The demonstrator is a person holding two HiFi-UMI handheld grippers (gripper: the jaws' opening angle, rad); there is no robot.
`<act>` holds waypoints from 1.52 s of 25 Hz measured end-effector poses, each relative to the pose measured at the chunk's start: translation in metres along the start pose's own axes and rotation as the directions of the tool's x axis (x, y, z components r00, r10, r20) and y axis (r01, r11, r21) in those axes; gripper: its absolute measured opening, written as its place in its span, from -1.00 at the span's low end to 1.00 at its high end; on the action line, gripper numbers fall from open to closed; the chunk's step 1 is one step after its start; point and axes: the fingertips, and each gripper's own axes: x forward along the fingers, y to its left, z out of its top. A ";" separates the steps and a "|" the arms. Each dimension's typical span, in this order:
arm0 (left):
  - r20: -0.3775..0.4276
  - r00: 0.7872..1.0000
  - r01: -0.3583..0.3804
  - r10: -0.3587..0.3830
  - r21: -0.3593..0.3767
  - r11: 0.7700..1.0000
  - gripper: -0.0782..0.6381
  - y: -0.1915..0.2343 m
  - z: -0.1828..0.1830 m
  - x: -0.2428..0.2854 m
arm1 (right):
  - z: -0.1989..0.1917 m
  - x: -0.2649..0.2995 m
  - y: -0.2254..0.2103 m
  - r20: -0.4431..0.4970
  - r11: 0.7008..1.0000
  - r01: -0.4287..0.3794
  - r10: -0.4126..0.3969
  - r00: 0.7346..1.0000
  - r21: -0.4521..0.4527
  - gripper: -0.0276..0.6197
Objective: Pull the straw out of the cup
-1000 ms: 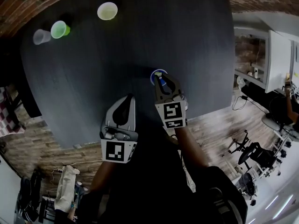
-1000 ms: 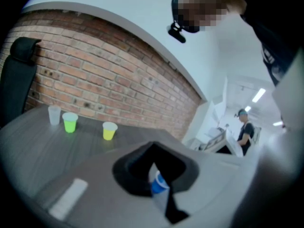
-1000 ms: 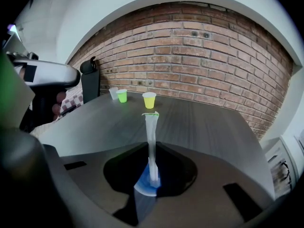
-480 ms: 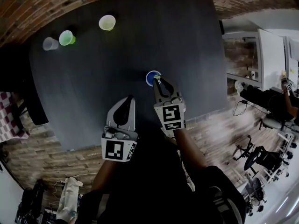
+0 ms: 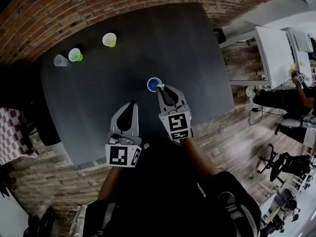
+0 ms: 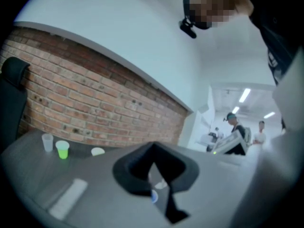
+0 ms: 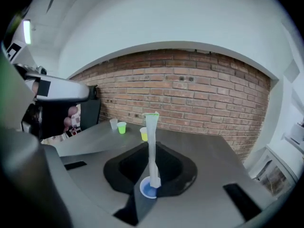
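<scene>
A small blue cup (image 5: pixel 153 84) stands on the dark table (image 5: pixel 98 98). My right gripper (image 5: pixel 162 89) hangs just right of it, shut on a white straw (image 5: pixel 160 86) with a green top. In the right gripper view the straw (image 7: pixel 151 132) stands upright between the jaws of the right gripper (image 7: pixel 152 148). Its lower end shows against the rim of the blue cup (image 7: pixel 147 191), and I cannot tell whether it is inside. My left gripper (image 5: pixel 131 104) is shut on nothing near the table's front edge, and the left gripper (image 6: pixel 153 148) shows its jaws closed.
A clear cup (image 5: pixel 60 60), a green cup (image 5: pixel 75 55) and a yellow cup (image 5: pixel 109 39) stand at the table's far left, near a brick wall. A black chair (image 5: pixel 47 127) stands at the table's left side. Desks and people are off to the right.
The head view has pulled back, so the table looks smaller. My right gripper still holds the straw and now sits beside the blue cup rather than over it. The left gripper has barely moved.
</scene>
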 end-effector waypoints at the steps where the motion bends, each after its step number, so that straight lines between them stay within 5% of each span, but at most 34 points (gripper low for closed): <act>1: 0.005 1.000 0.004 -0.004 0.004 1.000 -0.77 -0.003 0.003 -0.003 | 0.004 -0.006 0.000 0.012 1.000 0.004 -0.005 1.000 0.007 -0.78; 21: 0.057 0.998 -0.021 0.019 0.034 0.999 -0.77 -0.011 0.036 -0.046 | 0.078 -0.099 0.020 0.235 0.995 0.000 -0.025 0.972 0.104 -0.78; 38: 0.031 1.000 0.000 -0.001 0.033 0.999 -0.77 -0.010 0.027 -0.051 | 0.074 -0.103 0.038 0.228 0.995 -0.019 -0.004 0.974 0.098 -0.79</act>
